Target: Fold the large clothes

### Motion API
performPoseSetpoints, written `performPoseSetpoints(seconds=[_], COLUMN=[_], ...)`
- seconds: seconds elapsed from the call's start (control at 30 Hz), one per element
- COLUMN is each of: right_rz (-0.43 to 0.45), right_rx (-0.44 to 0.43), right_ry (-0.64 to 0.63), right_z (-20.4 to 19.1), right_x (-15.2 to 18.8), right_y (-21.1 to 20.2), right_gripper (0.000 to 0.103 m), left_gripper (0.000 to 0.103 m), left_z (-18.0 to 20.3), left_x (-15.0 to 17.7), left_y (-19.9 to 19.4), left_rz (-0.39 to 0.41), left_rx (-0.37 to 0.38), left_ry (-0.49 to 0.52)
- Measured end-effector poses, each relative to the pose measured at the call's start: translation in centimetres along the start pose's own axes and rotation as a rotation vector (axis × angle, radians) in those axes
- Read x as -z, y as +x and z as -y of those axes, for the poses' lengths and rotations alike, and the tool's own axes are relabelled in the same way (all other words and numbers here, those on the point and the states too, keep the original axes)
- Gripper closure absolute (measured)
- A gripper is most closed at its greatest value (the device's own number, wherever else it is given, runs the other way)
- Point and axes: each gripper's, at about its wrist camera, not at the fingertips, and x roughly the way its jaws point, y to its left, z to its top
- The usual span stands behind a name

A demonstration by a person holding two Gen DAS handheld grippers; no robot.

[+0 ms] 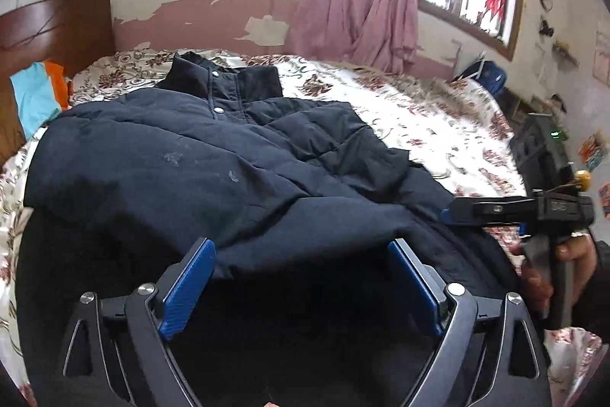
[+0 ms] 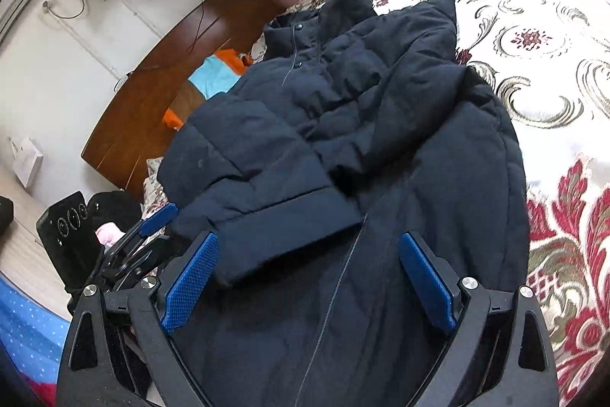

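A large dark navy padded jacket (image 1: pixel 213 163) lies front up on the flowered bedspread (image 1: pixel 419 113), collar towards the headboard, with one sleeve folded across its chest. It also shows in the right wrist view (image 2: pixel 362 124). My left gripper (image 1: pixel 301 250) is open, its blue pads either side of the folded sleeve's cuff, just above the cloth. My right gripper (image 2: pixel 309 246) is open and empty above the jacket's lower front by the zipper. In the left wrist view the right gripper (image 1: pixel 446 214) comes in from the right, over the jacket's right edge.
A wooden headboard (image 1: pixel 57 25) stands at the bed's far left, with a light blue and orange cloth (image 1: pixel 34 94) beside it. Pink curtains (image 1: pixel 362 6) hang at the window behind the bed. The bedspread (image 2: pixel 533 44) spreads wide to the jacket's right.
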Motion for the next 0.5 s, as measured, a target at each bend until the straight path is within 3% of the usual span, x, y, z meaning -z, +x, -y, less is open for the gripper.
performPoseSetpoints(seconds=[0.1, 0.2, 0.3, 0.43, 0.5], right_rz=[-0.024, -0.046, -0.089, -0.127, -0.135], right_rx=[-0.035, -0.066, -0.074, 0.006, 0.034], right_ry=[0.034, 0.078, 0.121, 0.141, 0.178], right_z=[-0.3, -0.6, -1.4, -2.6, -2.6], right_x=[0.4, 0.9, 1.2, 1.4, 1.4], right_y=[0.0, 0.4, 1.4, 3.2, 4.2], right_gripper=[0.010, 0.009, 0.010, 0.010, 0.010], left_gripper=[0.008, 0.008, 0.007, 0.005, 0.005], left_z=[-0.6, -2.9, -6.4, -11.7, -14.4], left_x=[1.0, 1.7, 1.8, 1.7, 2.3], left_y=[-1.5, -3.4, -4.7, -5.2, -5.2], left_rz=[0.015, 0.072, 0.133, 0.167, 0.194], left_rx=[0.042, -0.004, -0.109, -0.297, -0.347], left_ry=[-0.010, -0.074, -0.183, -0.329, -0.397])
